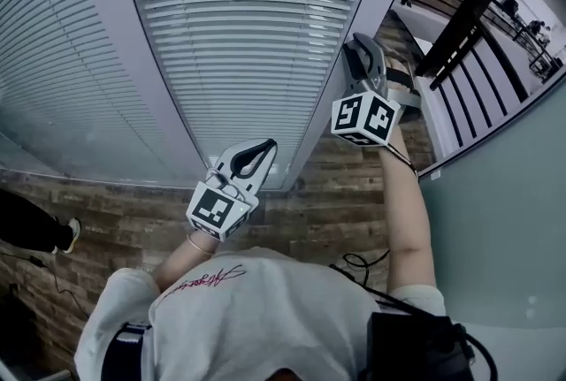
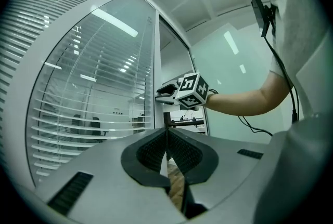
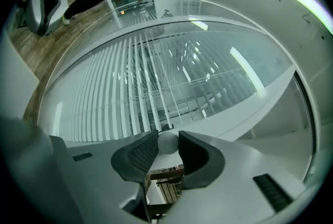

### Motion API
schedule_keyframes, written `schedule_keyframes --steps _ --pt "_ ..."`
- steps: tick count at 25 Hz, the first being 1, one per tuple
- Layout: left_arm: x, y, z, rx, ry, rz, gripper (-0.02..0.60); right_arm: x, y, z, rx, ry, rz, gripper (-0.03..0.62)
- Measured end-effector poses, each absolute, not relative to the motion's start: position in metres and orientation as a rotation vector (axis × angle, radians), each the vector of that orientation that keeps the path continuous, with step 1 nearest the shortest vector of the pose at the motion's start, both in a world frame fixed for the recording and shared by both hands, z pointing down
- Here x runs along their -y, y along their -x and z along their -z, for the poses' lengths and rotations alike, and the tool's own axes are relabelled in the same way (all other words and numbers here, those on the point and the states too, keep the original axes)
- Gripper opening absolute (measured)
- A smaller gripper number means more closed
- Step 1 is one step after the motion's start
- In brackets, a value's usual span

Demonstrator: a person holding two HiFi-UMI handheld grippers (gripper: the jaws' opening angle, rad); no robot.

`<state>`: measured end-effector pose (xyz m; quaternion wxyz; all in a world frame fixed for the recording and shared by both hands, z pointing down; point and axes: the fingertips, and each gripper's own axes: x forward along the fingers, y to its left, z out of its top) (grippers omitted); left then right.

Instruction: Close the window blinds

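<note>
The right gripper (image 1: 357, 47) has its jaws clamped on a small round silvery knob (image 3: 167, 143) on the pale metal window frame (image 1: 325, 110). Beside it, the white horizontal slatted blinds (image 1: 248, 17) stand partly open. Only the jaw tips hold the smooth knob, so a quick twist could likely slip off. The left gripper (image 1: 262, 149) hangs closed and empty.

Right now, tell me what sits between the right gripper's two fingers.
A small round grey knob sits between the right gripper's fingers, touching both, with the blinds behind it. The right gripper view shows this.
</note>
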<state>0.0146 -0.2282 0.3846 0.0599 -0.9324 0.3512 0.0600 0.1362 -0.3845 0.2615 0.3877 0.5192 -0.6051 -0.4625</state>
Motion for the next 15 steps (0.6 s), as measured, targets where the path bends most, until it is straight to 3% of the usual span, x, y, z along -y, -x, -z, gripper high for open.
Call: schedule_keyframes --steps 15 --pt "0.2258 -0.0123 -0.3787 -1.050 2.822 -0.182 0.020 0.3886 -0.1388 -0.2684 1.144 -0.961 1.377 0.129"
